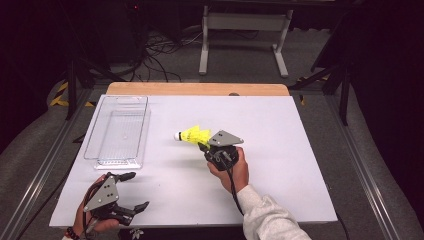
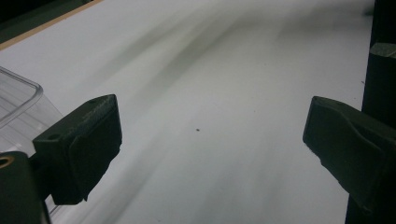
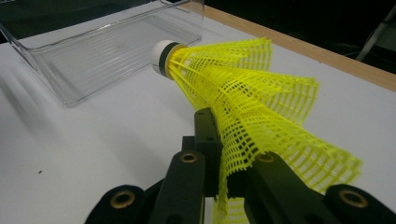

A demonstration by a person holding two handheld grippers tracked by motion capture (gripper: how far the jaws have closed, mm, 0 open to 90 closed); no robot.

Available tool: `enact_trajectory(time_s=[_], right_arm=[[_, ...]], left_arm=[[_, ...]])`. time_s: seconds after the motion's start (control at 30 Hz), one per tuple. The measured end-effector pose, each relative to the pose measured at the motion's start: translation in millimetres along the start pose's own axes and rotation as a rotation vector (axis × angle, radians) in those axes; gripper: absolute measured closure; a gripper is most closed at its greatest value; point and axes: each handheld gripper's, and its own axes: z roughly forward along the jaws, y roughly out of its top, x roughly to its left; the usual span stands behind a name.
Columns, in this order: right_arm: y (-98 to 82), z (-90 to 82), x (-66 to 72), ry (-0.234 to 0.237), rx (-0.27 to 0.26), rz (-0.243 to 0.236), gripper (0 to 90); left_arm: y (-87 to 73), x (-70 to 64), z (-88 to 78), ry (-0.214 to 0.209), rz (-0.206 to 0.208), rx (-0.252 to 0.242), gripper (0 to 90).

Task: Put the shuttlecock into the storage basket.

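1. We keep the right gripper clenched on the shuttlecock's skirt, above the surface.
2. We carry it toward the clear bin.
3. The left gripper rests released.

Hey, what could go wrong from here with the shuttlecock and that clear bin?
1. The right gripper pinches only the thin mesh skirt of the shuttlecock, folding it; it may stay creased or slip out on the way.
2. The cork end sticks out sideways toward the bin, so it might catch the bin's near wall instead of clearing it.
3. The light bin may slide if bumped; the left gripper, open, rests apart from it.
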Motion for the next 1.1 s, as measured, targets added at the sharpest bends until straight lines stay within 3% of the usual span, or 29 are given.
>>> enact_trajectory(time_s=[0.5, 1.1], right_arm=[[13.2, -5.3, -1.3, 0.005, -0.023, -0.016, 87.7], [34.1, 1.0, 4.8, 0.047, -0.020, -0.092, 87.7]], left_arm=[[0.0, -0.2, 0.2, -0.001, -0.011, -0.001, 5.0], [-0.8, 0.7, -1.1, -0.004, -0.006, -0.002, 5.0]])
